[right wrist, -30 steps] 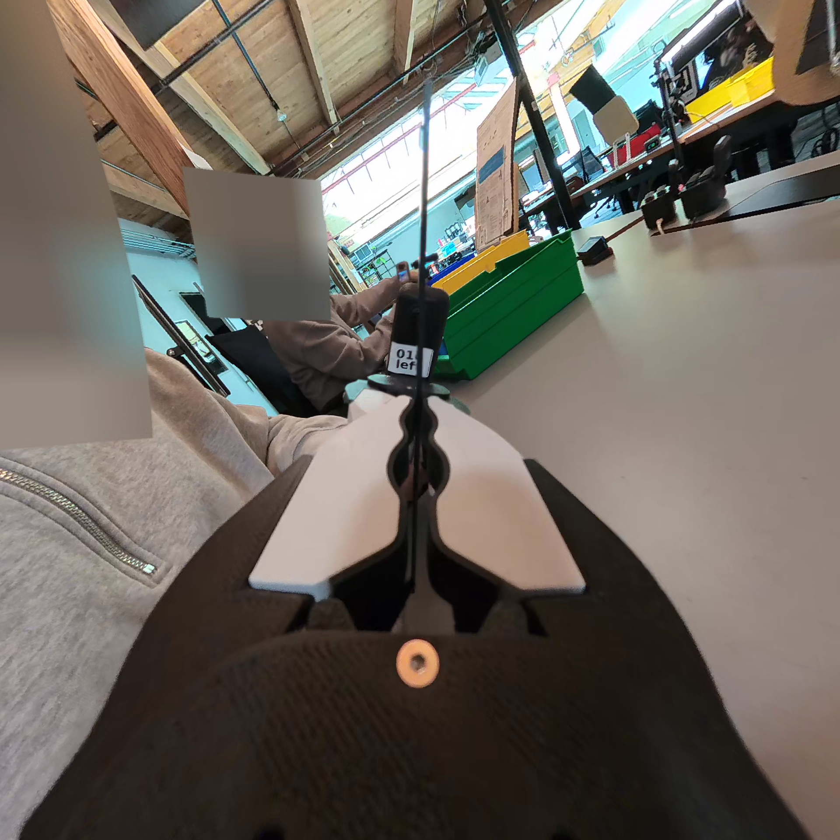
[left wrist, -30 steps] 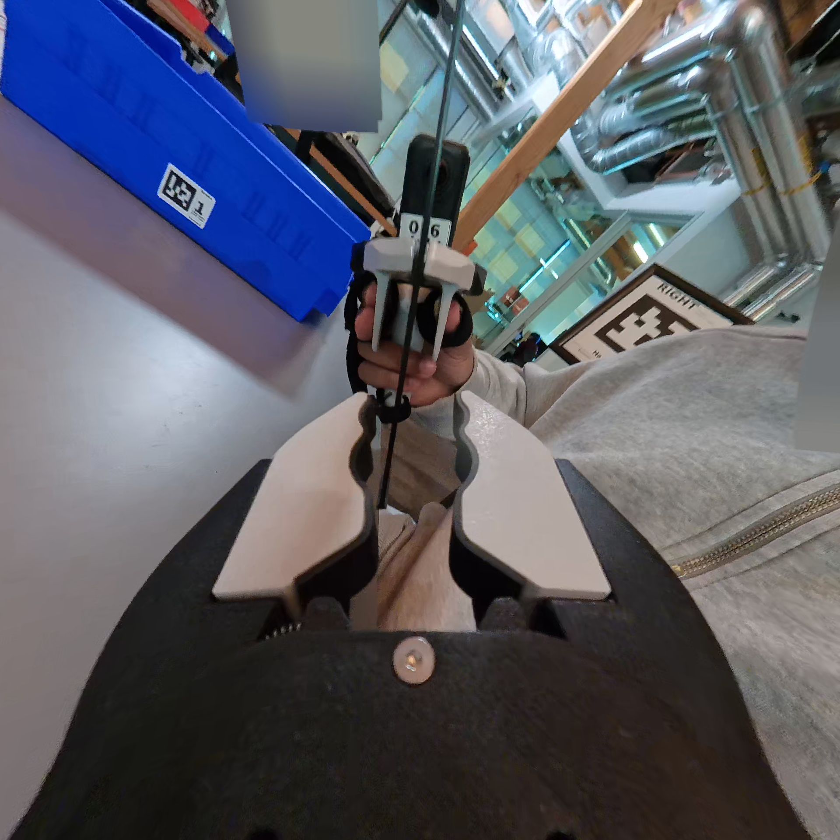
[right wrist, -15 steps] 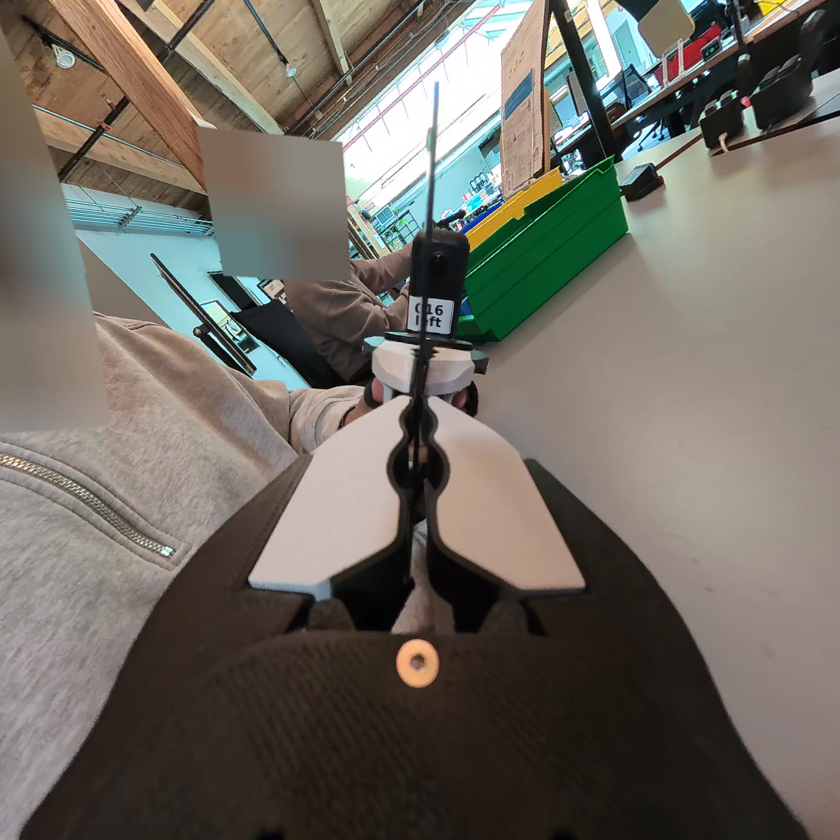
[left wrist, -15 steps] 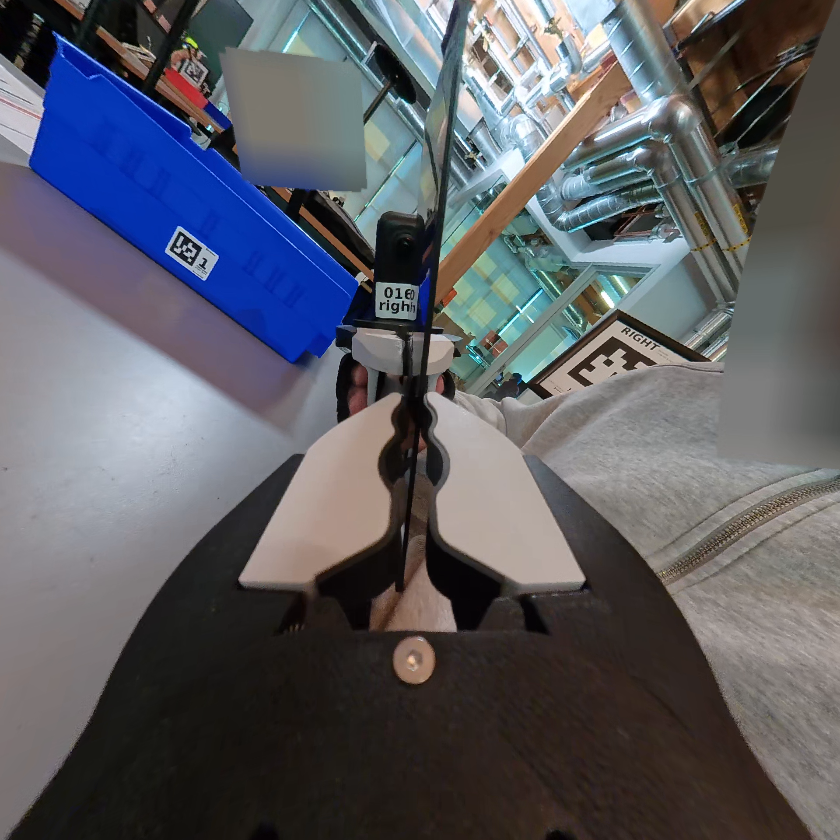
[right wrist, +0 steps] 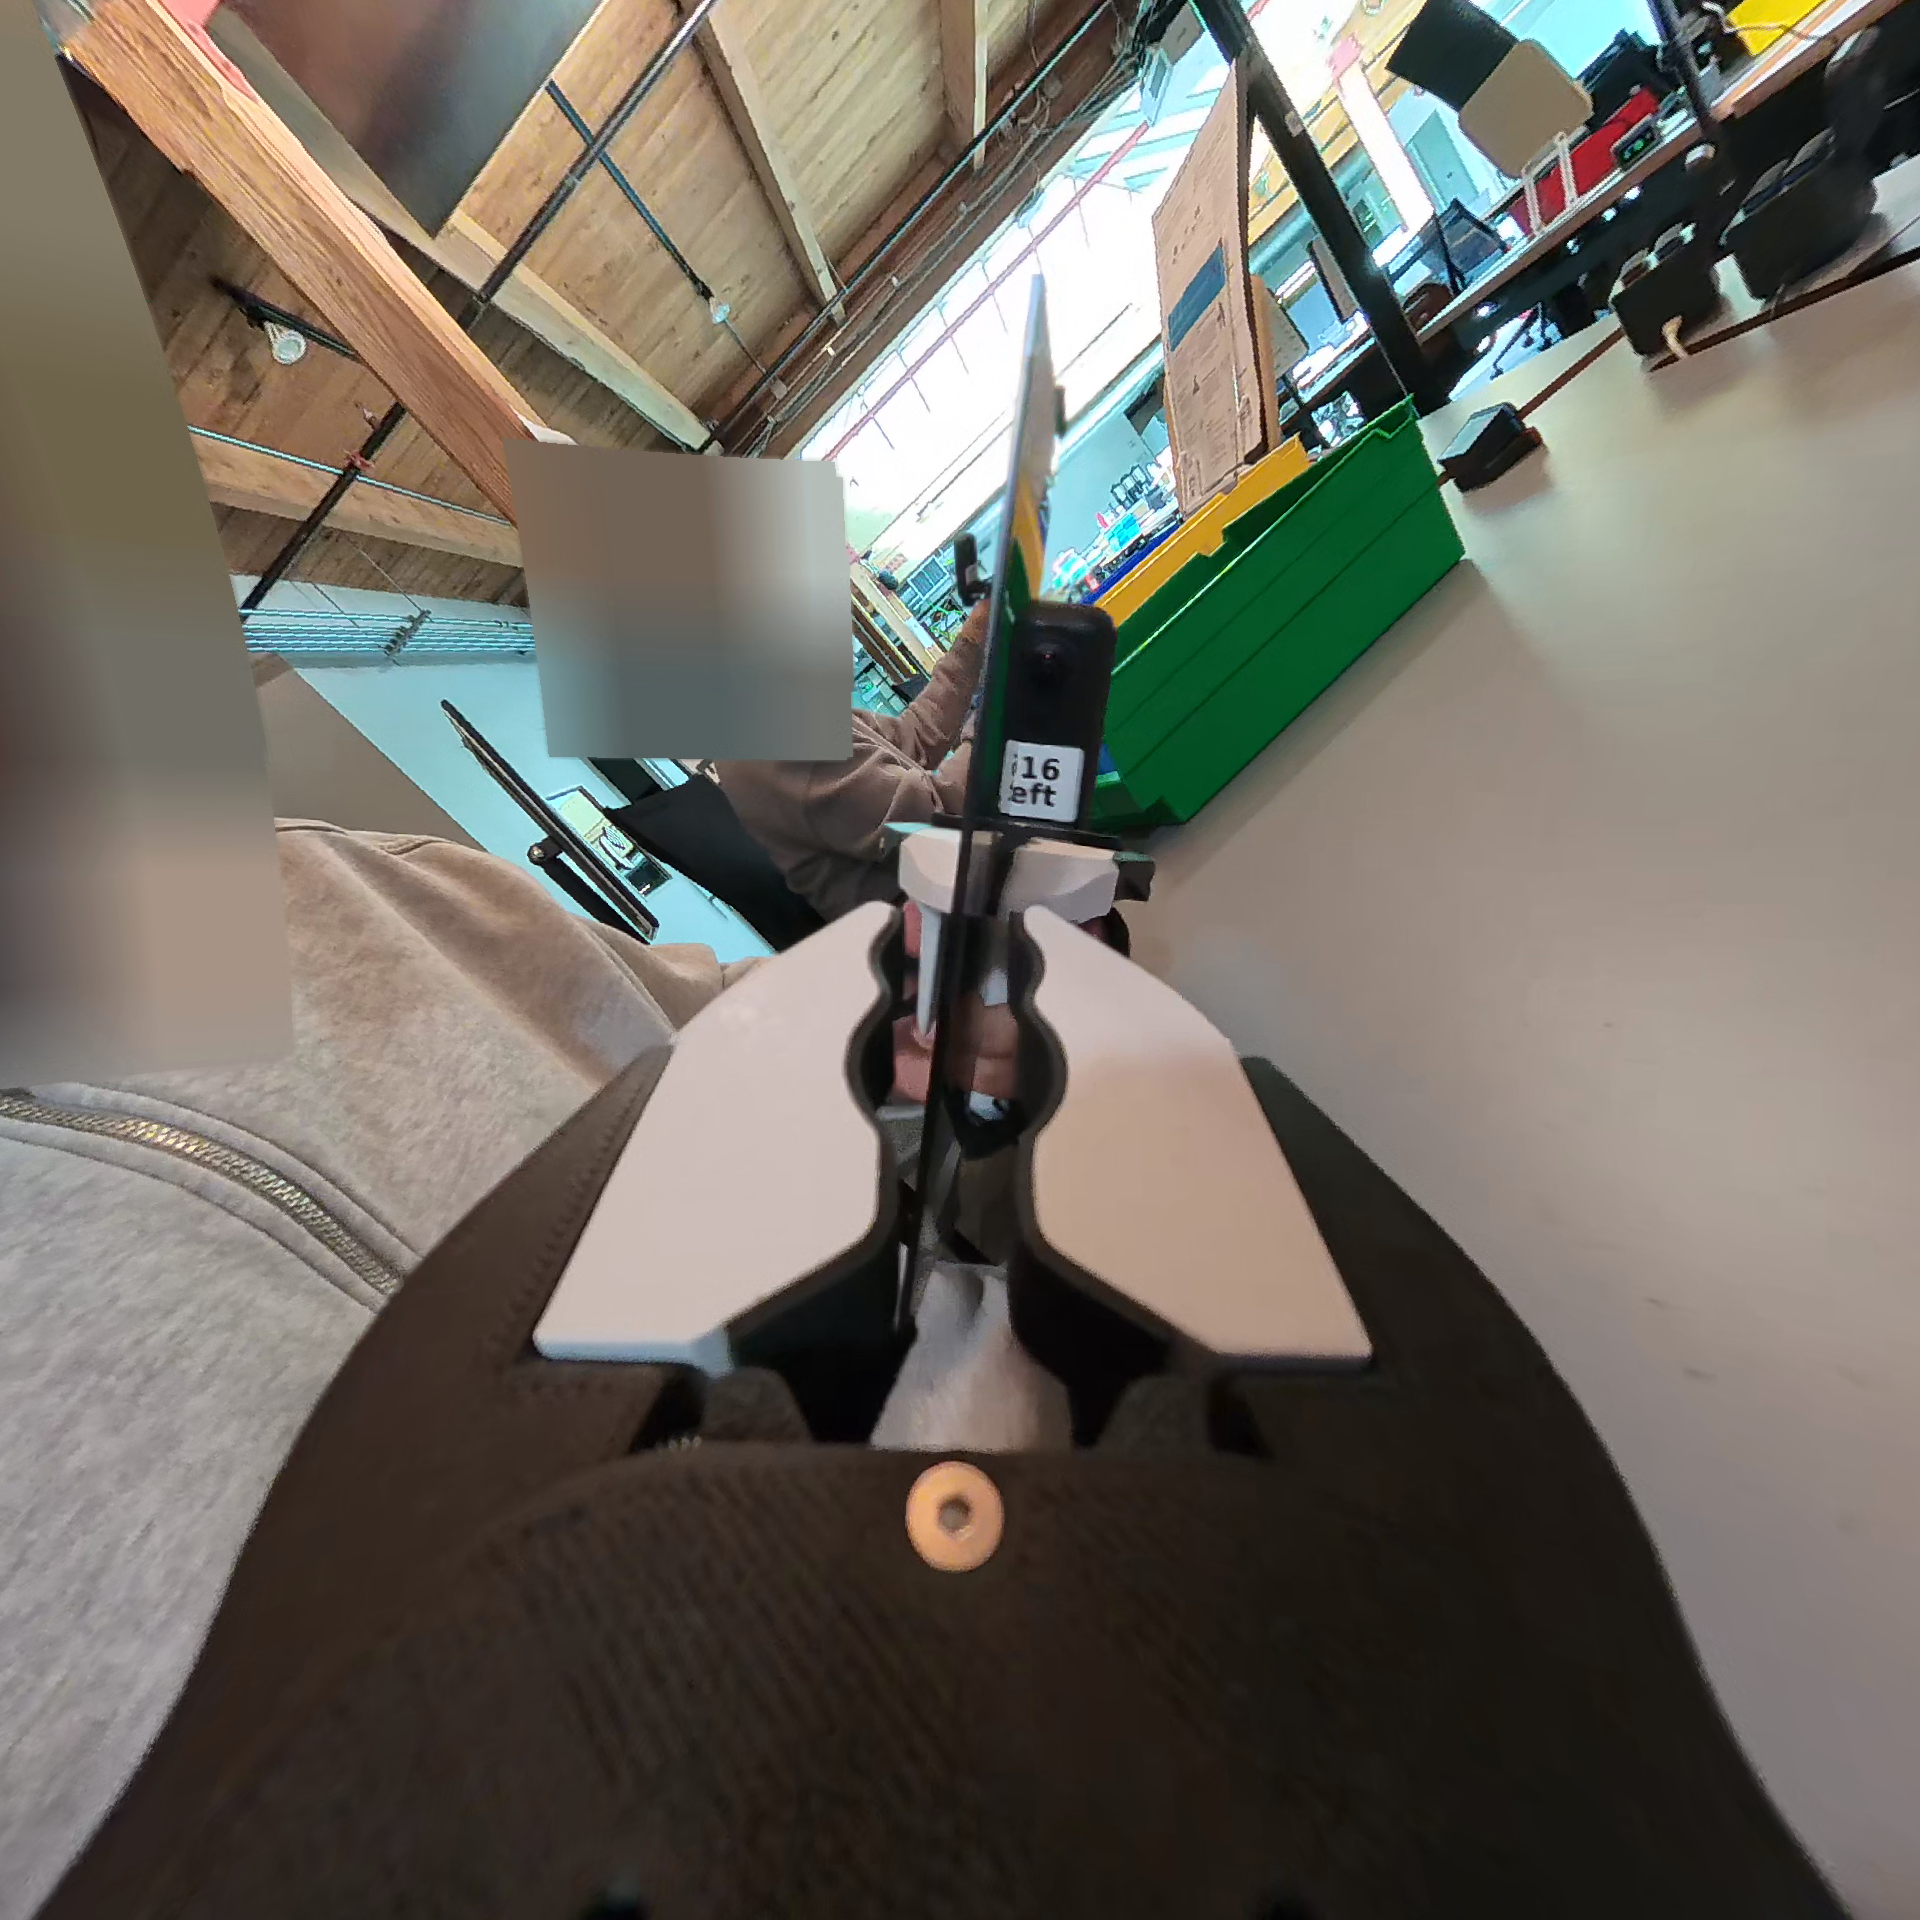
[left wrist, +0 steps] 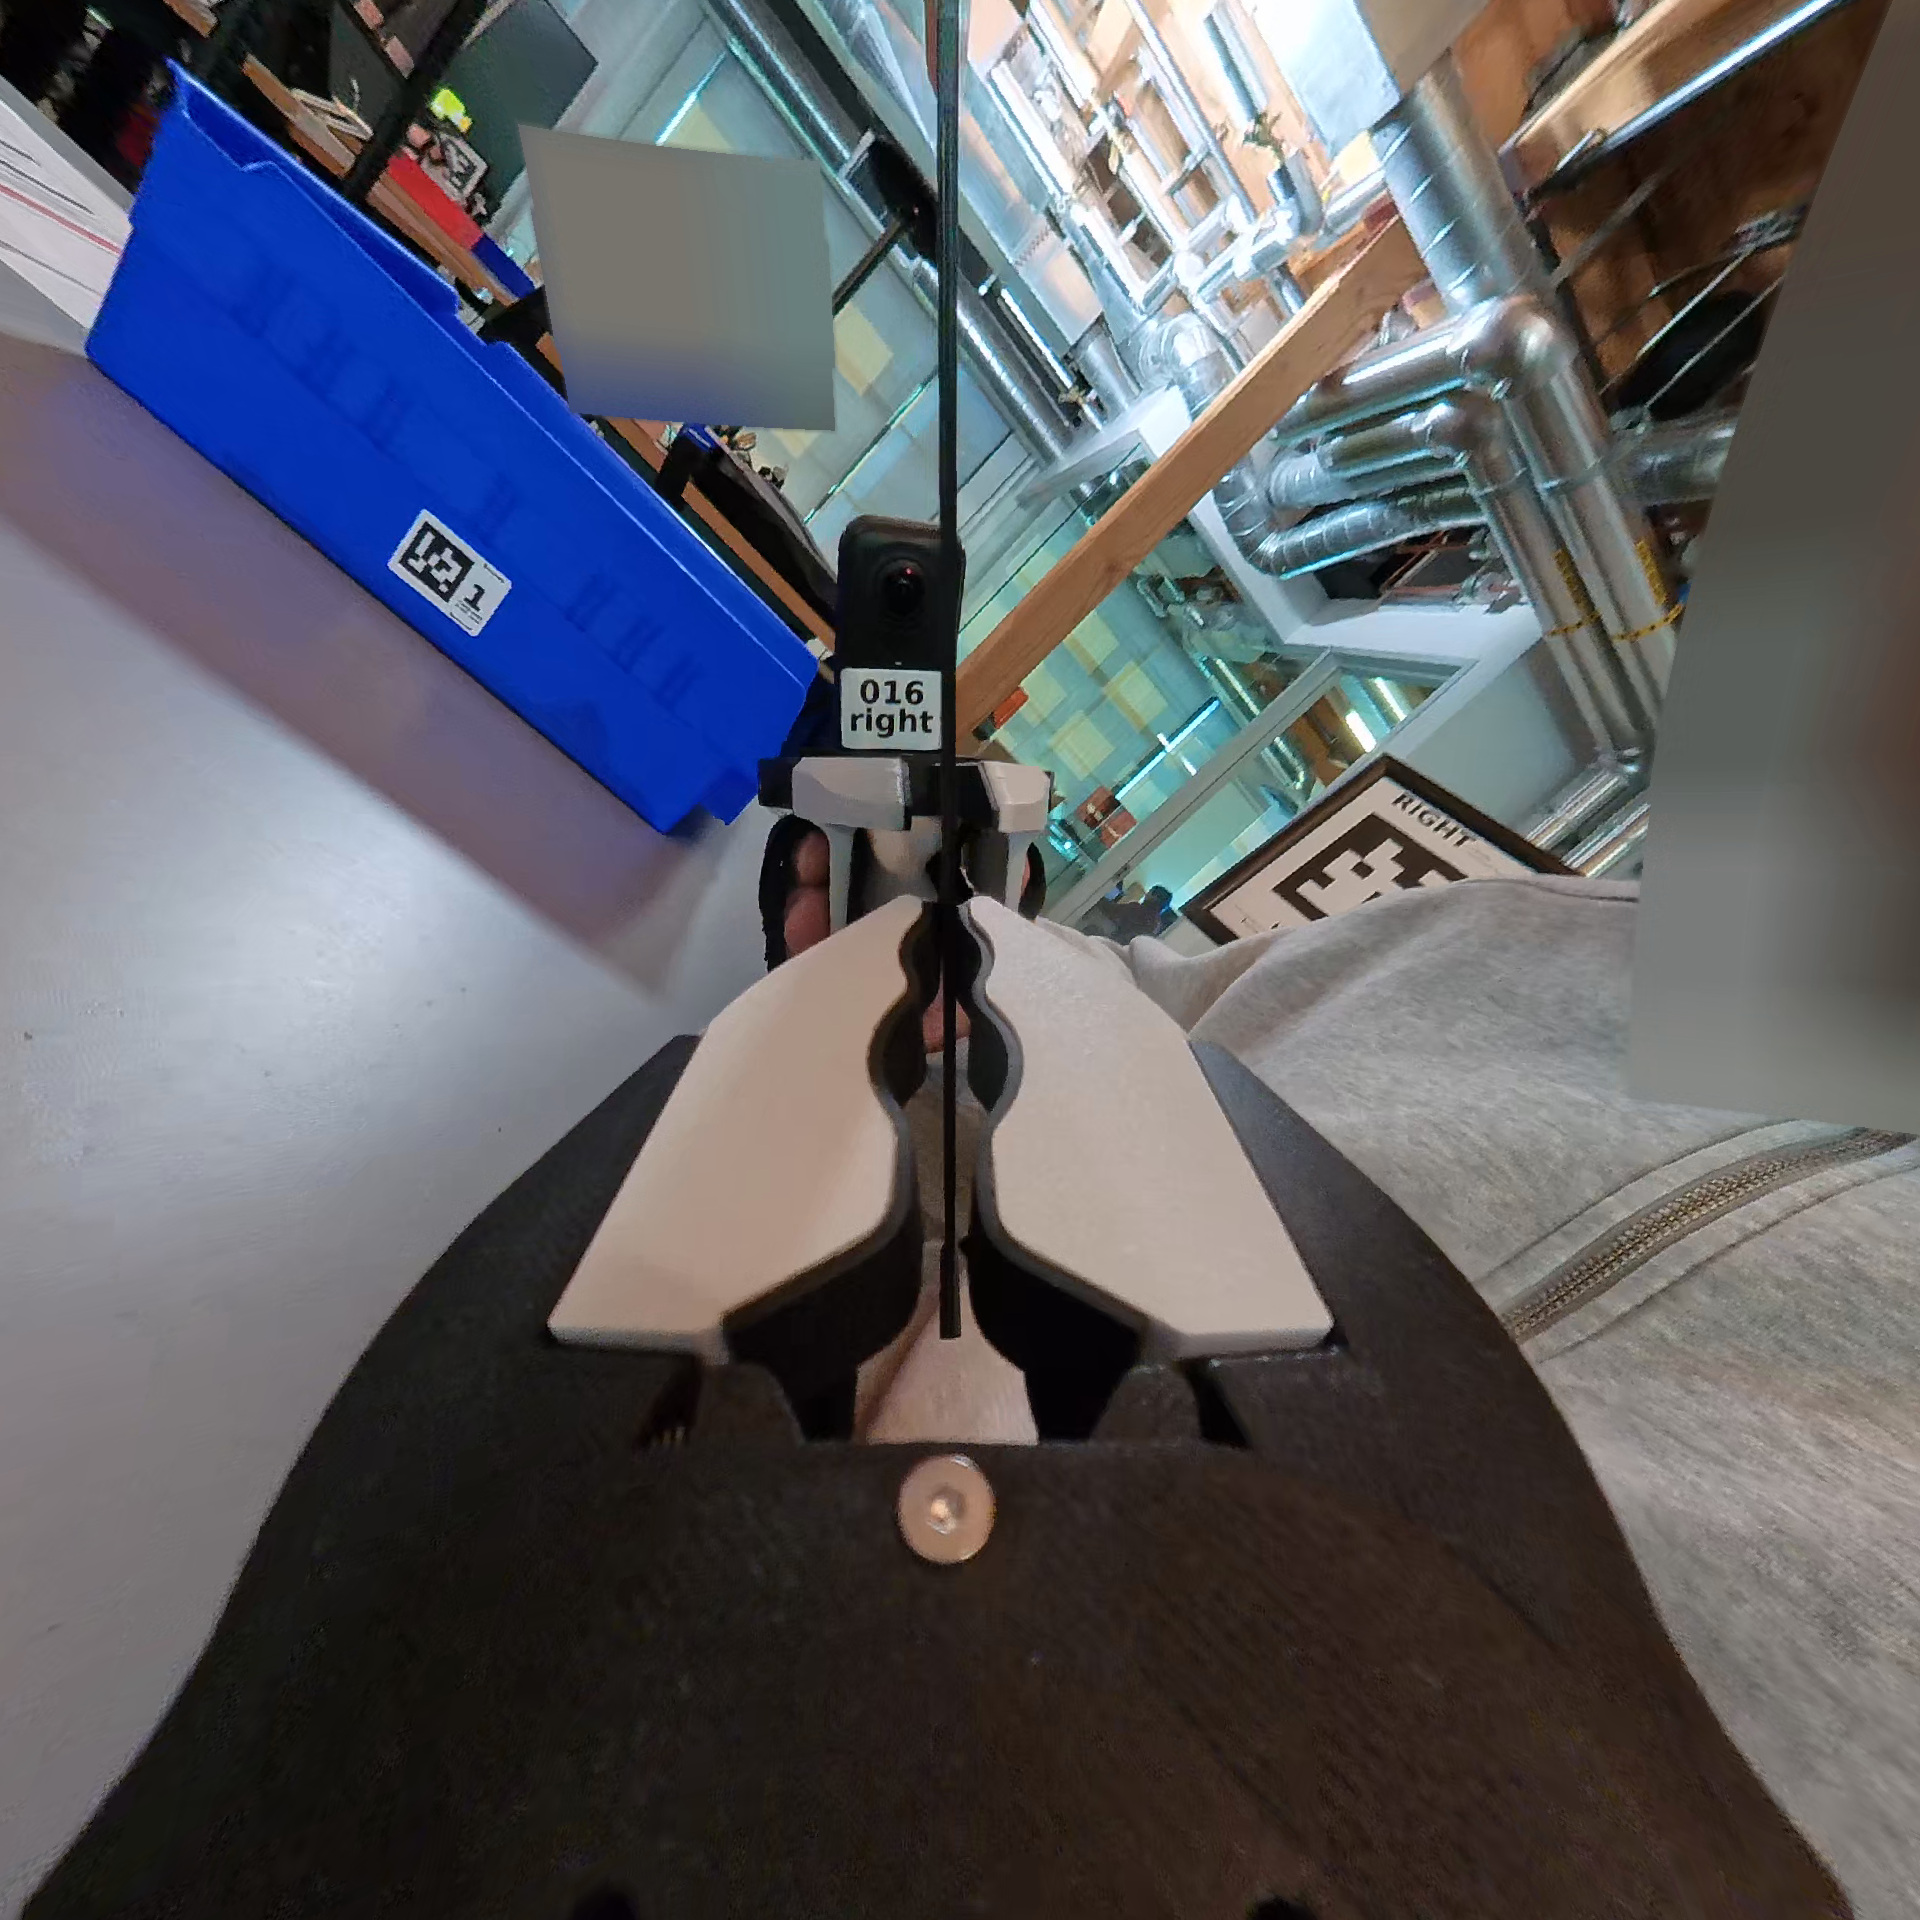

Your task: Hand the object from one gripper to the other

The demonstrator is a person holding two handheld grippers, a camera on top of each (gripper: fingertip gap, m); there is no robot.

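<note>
A thin flat dark card, seen edge-on, stands upright between the two grippers [left wrist: 948,416]. In the right wrist view it tilts slightly and shows a yellow and green face [right wrist: 1023,468]. My left gripper [left wrist: 948,914] is shut on its lower part. My right gripper [right wrist: 956,920] is open, its fingers standing apart on either side of the card. Each gripper faces the other at close range: the right gripper in the left wrist view [left wrist: 904,821], the left gripper in the right wrist view [right wrist: 1023,862]. Both are held above the grey table [left wrist: 208,1039].
A blue bin [left wrist: 416,499] stands on the table at the far left. A green bin [right wrist: 1299,623] with a yellow one [right wrist: 1195,540] behind it stands on the other side. The person's grey zipped sweater [left wrist: 1558,1247] is close beside both grippers. Small black devices [right wrist: 1486,447] lie farther off. Less than 4 cm separates the two grippers' tips.
One second ago my left gripper was open and my right was shut on the card. The left then shut on it, and the right has now opened.
</note>
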